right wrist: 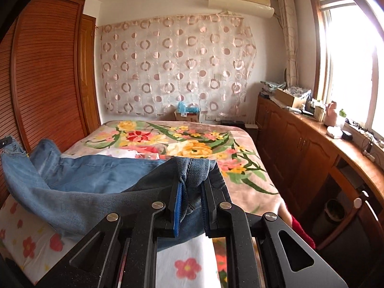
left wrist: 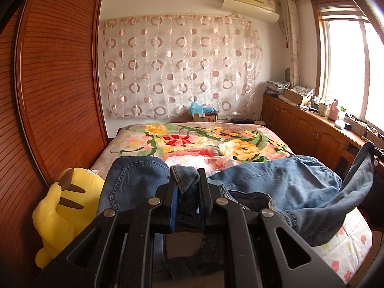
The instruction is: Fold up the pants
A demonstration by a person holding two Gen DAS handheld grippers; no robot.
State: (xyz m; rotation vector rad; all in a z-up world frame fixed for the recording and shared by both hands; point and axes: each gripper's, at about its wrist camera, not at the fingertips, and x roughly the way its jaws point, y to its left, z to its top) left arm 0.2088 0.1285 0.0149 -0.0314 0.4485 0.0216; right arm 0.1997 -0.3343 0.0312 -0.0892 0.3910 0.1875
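Clearly both the left tool (left wrist: 188, 180) and right tool (right wrist: 192, 182) pinch the jeans (left wrist: 276, 182): soft, floppy denim, best held at hems.

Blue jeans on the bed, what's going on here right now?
A person holds a gripper in each hand. The left gripper and the right gripper are each shut on a bunched edge of the blue denim jeans, which hang slack between them above the floral-blanketed bed. No fold is laid yet.

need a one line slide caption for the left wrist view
Left gripper shut on a bunched denim edge of the jeans, held above a floral bedspread, yellow plush toy beside the bed.
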